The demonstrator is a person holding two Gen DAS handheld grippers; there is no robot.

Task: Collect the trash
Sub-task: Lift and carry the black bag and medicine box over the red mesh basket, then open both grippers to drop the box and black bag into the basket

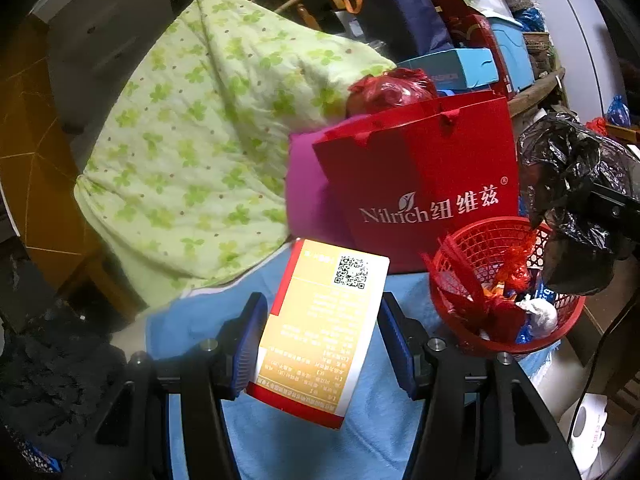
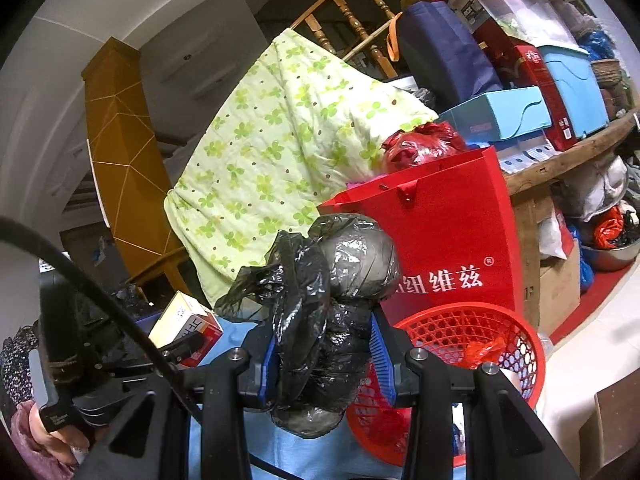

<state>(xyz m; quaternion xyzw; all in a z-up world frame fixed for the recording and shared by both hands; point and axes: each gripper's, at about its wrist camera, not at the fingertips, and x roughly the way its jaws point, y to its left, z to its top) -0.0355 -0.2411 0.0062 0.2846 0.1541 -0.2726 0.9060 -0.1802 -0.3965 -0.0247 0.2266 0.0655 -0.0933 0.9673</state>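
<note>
Both grippers are carrying trash toward the red basket (image 1: 508, 284): left gripper (image 1: 320, 344), jaws half-spread, is clamping the yellow carton (image 1: 320, 328), right gripper (image 2: 326, 354), jaws narrow, is pinching the black bag (image 2: 320, 320); best releasing each only once over the rim.

Two grippers: left gripper (image 1: 320, 344) with one red-and-yellow carton (image 1: 320, 332) between its pads, right gripper (image 2: 326, 360) with one knotted black plastic bag (image 2: 320, 320) clamped. One red mesh basket (image 1: 560, 312), several scraps inside, too jumbled to count; at least one white wad (image 1: 540, 314). One red paper gift bag (image 1: 440, 168), one purple bag (image 1: 308, 192) beside it, one red plastic bag (image 1: 390, 90) behind. One green floral quilt (image 1: 192, 140). One blue cloth (image 1: 300, 440) underneath. One dark blue tote (image 2: 440, 48). Two light blue boxes: flat one (image 2: 500, 114), larger one (image 2: 572, 84). One metal bowl (image 2: 616, 256) at far right. One hand (image 2: 60, 436) visible.
</note>
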